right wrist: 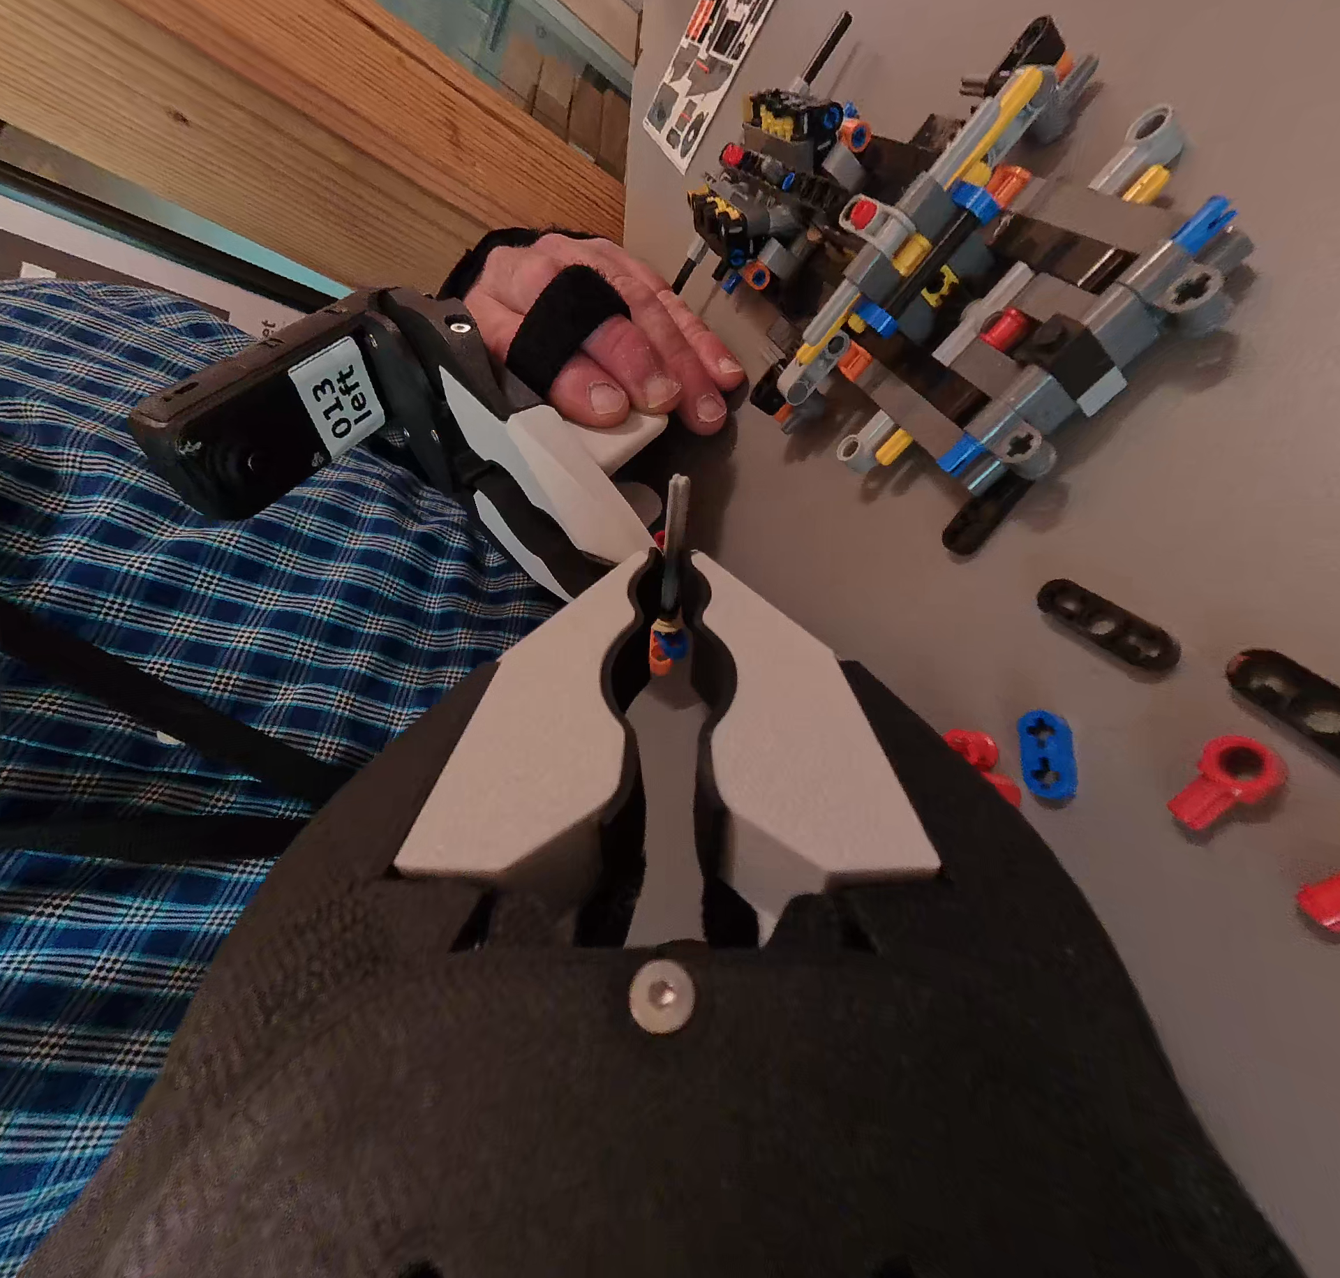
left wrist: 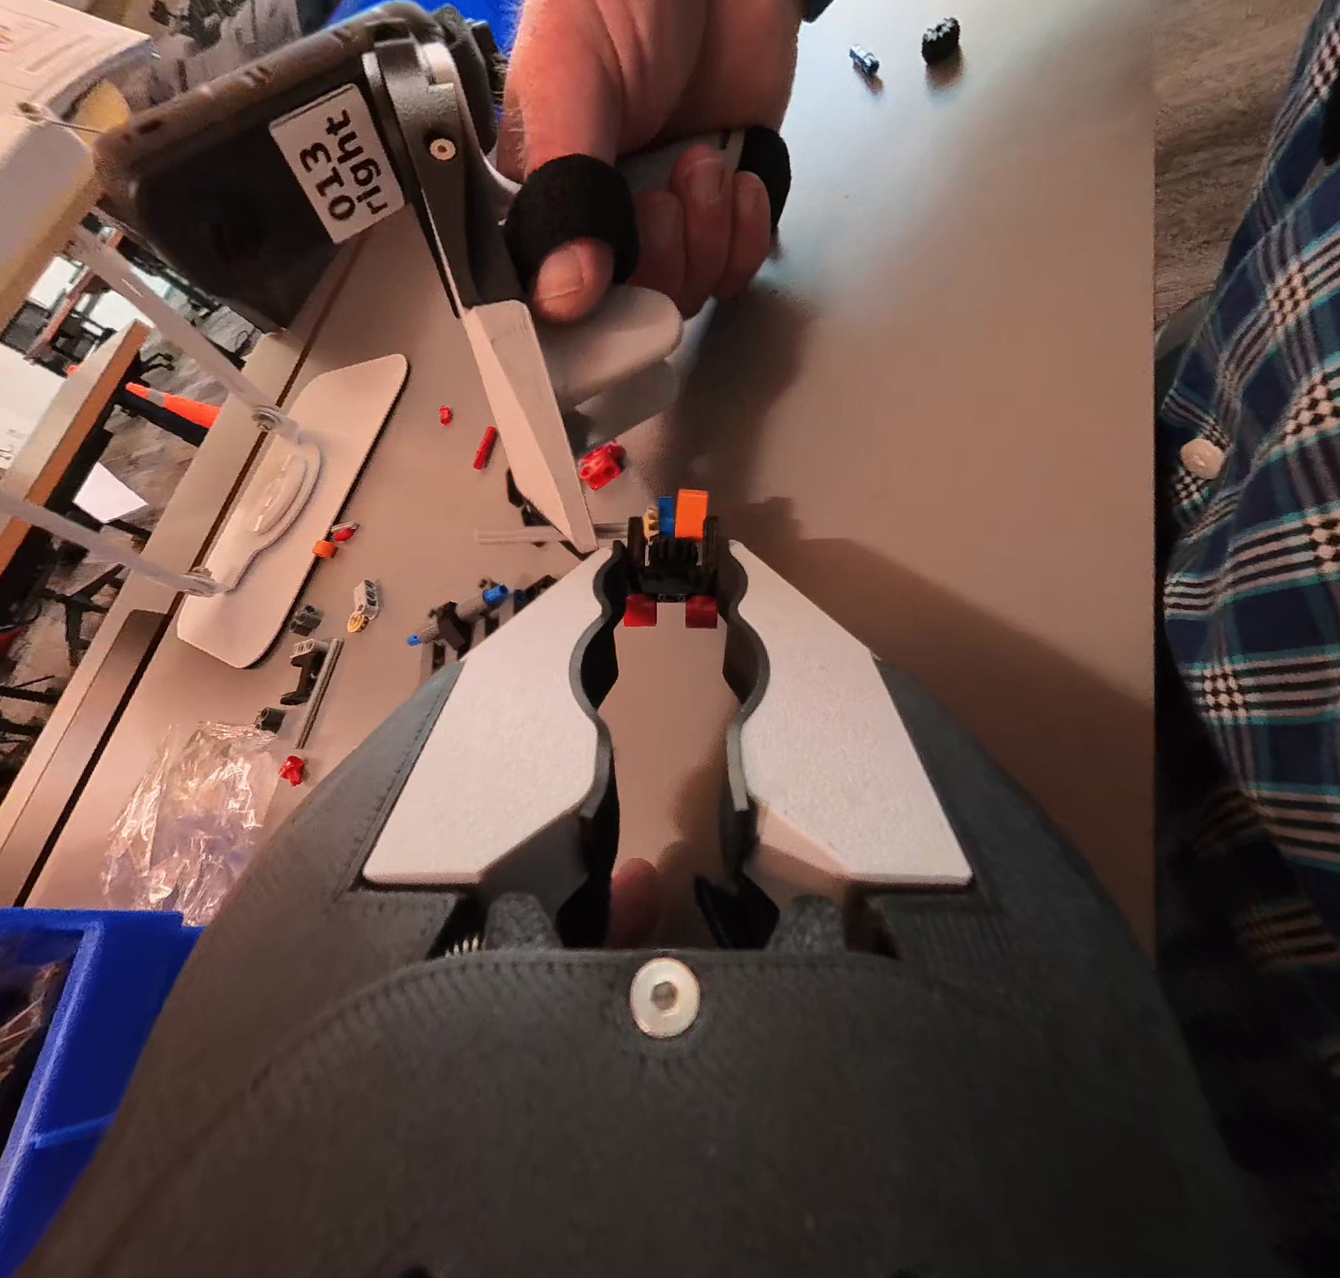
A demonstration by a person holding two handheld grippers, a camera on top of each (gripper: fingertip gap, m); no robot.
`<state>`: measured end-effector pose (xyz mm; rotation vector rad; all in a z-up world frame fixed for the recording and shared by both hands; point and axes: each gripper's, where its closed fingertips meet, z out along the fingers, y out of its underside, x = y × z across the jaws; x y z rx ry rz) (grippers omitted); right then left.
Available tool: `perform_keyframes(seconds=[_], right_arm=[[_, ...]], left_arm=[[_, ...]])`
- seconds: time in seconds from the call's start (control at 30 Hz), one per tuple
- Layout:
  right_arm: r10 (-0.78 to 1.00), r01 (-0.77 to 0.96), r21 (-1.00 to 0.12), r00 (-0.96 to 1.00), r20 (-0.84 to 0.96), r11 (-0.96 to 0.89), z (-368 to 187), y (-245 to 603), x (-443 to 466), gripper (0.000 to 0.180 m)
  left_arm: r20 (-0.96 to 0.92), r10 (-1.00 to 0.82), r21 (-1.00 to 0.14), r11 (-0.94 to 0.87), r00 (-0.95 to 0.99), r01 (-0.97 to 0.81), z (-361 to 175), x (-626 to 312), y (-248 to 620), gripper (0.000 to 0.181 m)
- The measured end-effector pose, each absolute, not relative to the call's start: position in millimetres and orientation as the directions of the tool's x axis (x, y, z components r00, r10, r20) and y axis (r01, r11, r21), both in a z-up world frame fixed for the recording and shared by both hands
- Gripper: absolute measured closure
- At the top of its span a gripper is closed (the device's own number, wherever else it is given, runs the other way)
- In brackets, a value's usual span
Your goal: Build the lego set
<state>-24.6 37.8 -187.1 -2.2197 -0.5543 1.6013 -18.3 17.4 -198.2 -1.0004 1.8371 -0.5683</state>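
Note:
My left gripper (left wrist: 671,554) is shut on a small black Lego assembly (left wrist: 671,580) with two red pieces below and orange, blue and tan pieces on its far side. My right gripper (right wrist: 673,563) is shut on a thin grey axle (right wrist: 678,511) that sticks out past its tips; an orange, blue and tan cluster (right wrist: 667,645) shows at the axle's near end between the fingers. The two gripper tips meet just above the grey table. The right gripper (left wrist: 580,540) comes in from the upper left in the left wrist view. The large part-built model (right wrist: 943,264) lies farther off.
Loose parts lie left of the grippers (left wrist: 449,612), with a clear plastic bag (left wrist: 188,808) and a blue bin (left wrist: 43,1026). Black beams (right wrist: 1106,630), a blue piece (right wrist: 1046,754) and a red connector (right wrist: 1225,779) lie on the right. A sticker sheet (right wrist: 718,47) lies beyond. My two grippers' fingertips are within a few centimetres of each other.

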Motion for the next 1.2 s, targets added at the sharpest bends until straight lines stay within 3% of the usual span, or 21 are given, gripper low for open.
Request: perform_keyframes(seconds=[0.5,0.77,1.2], right_arm=[[0.489,0.012,-0.529,0.399,-0.776,-0.849,-175.7,54.8,-20.6,0.179],[0.477,0.047,-0.514,0.456,-0.751,-0.856,-189.3,54.8,-20.7,0.180],[0.380,-0.055,-0.461,0.484,-0.788,-0.886,-206.7,54.0,-18.7,0.179]], left_arm=[[-0.518,-0.841,-0.743,0.532,-0.154,-0.405,-185.7,-15.0,33.6,0.158],[-0.559,-0.807,-0.679,0.577,-0.190,-0.454,-198.1,-15.9,35.2,0.158],[-0.599,-0.772,-0.611,0.612,-0.211,-0.502,-215.2,-14.4,34.2,0.158]])
